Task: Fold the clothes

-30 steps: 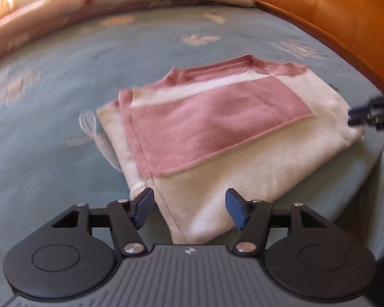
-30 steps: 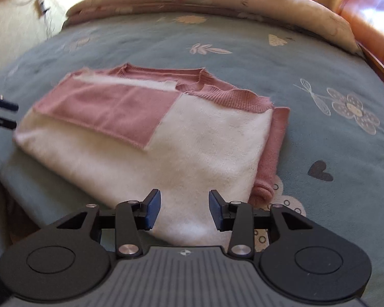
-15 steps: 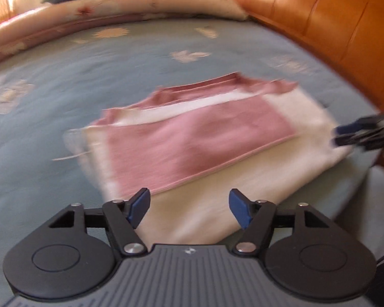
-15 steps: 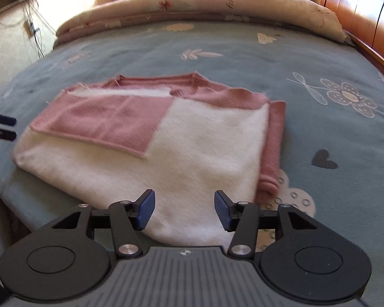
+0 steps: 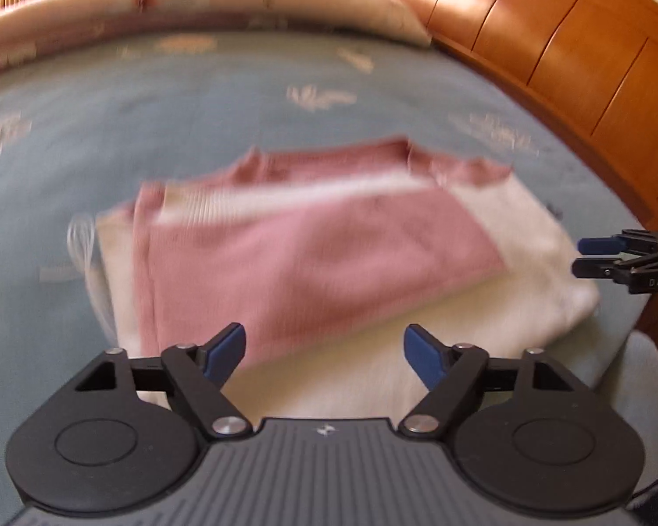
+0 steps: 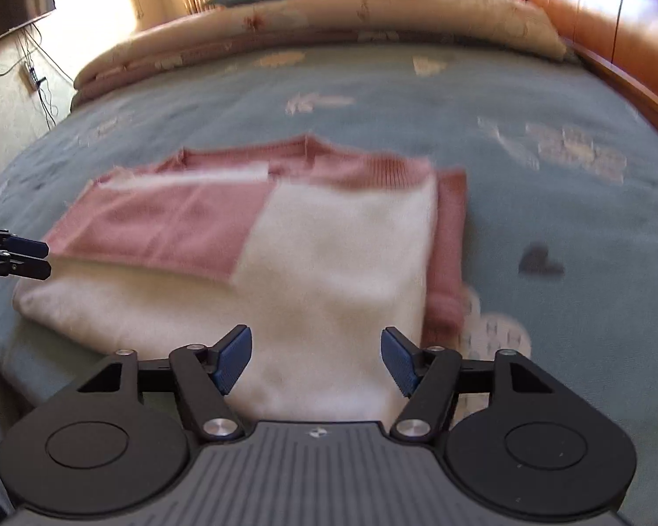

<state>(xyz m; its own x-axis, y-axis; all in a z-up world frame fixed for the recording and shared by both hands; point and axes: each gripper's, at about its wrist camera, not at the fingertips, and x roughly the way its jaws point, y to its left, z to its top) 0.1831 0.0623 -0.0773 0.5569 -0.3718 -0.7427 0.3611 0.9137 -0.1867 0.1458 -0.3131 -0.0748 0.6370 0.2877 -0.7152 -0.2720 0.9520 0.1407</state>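
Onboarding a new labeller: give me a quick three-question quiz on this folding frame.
1. True or false: the left gripper is clamped on the sweater.
2. What does the sweater lie on: A floor, B bed, C chair?
3. What colour is the sweater's big panel nearest the right gripper?

Key
1. False: its jaws are opening, with nothing between them.
2. B
3. White. The right gripper's jaws are opening too, empty.

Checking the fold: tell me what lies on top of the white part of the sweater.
A pink panel of the same sweater is folded over its left half. Nothing else rests there; what lies beneath the fold is hidden.
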